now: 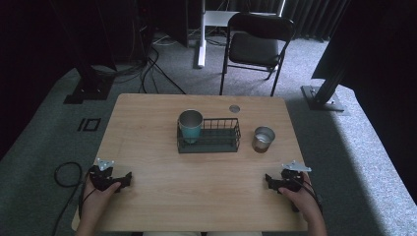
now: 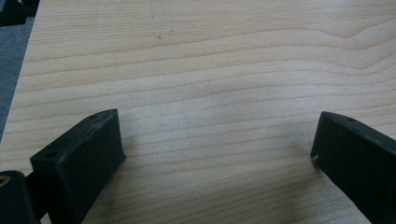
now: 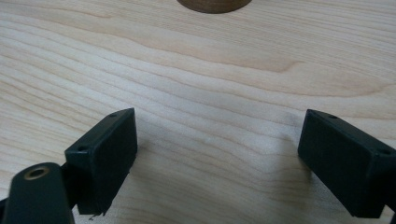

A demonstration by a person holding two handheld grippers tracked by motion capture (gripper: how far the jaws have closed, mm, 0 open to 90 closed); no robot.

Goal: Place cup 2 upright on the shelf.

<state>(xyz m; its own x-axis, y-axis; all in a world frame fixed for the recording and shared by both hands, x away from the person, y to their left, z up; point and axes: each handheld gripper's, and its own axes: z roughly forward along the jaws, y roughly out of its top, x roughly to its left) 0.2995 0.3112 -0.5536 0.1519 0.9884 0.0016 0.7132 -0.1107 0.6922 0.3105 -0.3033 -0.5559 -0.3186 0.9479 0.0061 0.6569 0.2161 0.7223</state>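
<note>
A small, shiny silver metal cup [image 1: 263,139] stands upright, mouth up, on the pale wooden table [image 1: 196,187] just right of the black wire basket [image 1: 216,136]; both the left gripper [image 1: 129,178] and the right gripper [image 1: 267,179] rest well apart from it, jaws spread wide, holding nothing.

teal cup [image 1: 190,125]: upright, open top, inside left end of wire basket [image 1: 221,140] | steel cup [image 1: 263,139]: upright, on worktop just right of basket | basket: black, mid-worktop
</note>
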